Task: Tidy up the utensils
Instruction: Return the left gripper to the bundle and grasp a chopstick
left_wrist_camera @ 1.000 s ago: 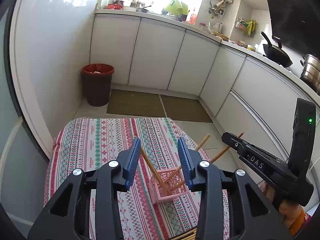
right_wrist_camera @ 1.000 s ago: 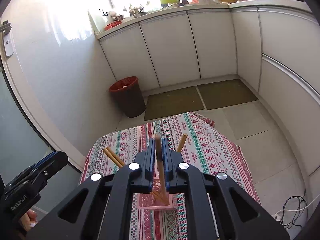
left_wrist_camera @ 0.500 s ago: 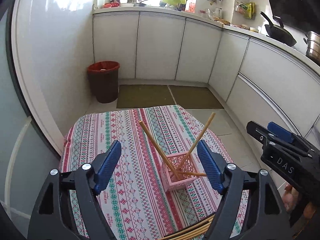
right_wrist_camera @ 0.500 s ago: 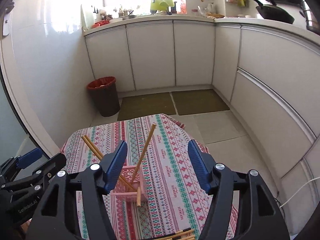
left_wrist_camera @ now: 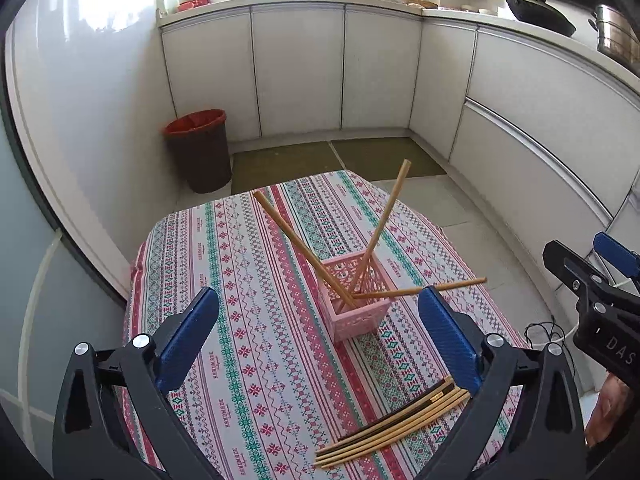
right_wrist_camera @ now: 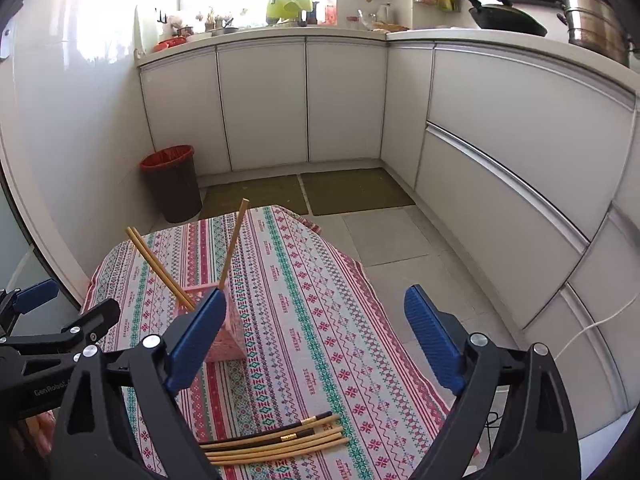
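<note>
A pink basket (left_wrist_camera: 354, 304) stands on the patterned tablecloth (left_wrist_camera: 240, 280) with several wooden chopsticks (left_wrist_camera: 384, 216) leaning out of it. Loose chopsticks (left_wrist_camera: 392, 428), some dark-tipped, lie at the near edge. My left gripper (left_wrist_camera: 320, 332) hovers short of the basket, jaws opening wide, nothing between them. In the right wrist view the basket (right_wrist_camera: 232, 340) sits partly behind my left finger. My right gripper (right_wrist_camera: 316, 334) is also opening and empty, above the cloth (right_wrist_camera: 320, 280), with the loose chopsticks (right_wrist_camera: 276, 438) below it. Each gripper shows at the edge of the other's view.
A dark bin with a red liner (left_wrist_camera: 198, 150) stands on the floor beyond the table. Two floor mats (right_wrist_camera: 304, 194) lie before white cabinets (right_wrist_camera: 344, 100). A wok (right_wrist_camera: 504, 16) and a steel pot sit on the counter. A cable trails on the floor at right.
The right gripper let go of a chopstick, which now leans in the basket. Both grippers opened wide and drew back from the basket; the loose chopsticks came into view.
</note>
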A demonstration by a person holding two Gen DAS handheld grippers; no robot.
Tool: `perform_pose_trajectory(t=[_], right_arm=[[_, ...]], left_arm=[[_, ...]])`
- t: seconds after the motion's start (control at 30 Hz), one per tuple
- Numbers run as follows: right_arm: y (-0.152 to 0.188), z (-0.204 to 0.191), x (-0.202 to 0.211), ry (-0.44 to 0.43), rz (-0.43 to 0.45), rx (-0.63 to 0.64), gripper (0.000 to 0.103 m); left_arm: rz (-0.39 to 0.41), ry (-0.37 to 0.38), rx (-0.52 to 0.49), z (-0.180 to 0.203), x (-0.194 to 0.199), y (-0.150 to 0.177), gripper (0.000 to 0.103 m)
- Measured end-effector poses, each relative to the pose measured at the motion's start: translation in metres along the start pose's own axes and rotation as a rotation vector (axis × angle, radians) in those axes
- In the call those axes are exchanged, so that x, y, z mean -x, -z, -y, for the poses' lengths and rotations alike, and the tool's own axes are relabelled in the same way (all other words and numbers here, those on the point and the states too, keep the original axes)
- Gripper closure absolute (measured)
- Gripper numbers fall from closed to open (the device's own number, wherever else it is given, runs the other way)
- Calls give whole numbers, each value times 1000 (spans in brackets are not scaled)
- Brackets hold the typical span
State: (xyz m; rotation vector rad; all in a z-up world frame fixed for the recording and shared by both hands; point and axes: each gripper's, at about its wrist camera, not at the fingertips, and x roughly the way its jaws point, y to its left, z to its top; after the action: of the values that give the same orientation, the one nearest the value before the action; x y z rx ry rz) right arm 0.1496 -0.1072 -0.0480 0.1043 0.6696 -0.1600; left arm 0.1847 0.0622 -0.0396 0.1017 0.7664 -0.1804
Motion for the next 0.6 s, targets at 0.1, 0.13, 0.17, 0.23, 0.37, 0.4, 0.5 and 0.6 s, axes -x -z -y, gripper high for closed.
perform_pose_trajectory(t=[0.1, 0.13, 0.17, 0.23, 0.37, 0.4, 0.5, 0.6], right_arm=[[18, 10, -2, 5, -40, -21, 11], [24, 14, -2, 7, -55, -26, 10], [31, 18, -3, 9, -71, -30, 9], [42, 25, -3, 25, -91, -32, 9], [60, 34, -1, 63, -110, -13, 9], [63, 36, 0, 74, -114, -11, 9], [73, 47, 5, 83, -145, -22, 9], [85, 63, 9, 81, -201, -71, 9]], left_arm=[[-46, 7, -52, 12, -9, 9, 7], [-65, 11, -73, 16, -12, 14, 7], [-83, 14, -93, 20, -16, 18, 7], [-113, 14, -132, 29, -23, 26, 7], [-152, 28, -202, 46, -29, 39, 7], [-174, 36, -226, 50, -32, 43, 7], [-261, 58, -288, 63, -47, 56, 7], [-360, 129, -290, 74, -68, 66, 7]])
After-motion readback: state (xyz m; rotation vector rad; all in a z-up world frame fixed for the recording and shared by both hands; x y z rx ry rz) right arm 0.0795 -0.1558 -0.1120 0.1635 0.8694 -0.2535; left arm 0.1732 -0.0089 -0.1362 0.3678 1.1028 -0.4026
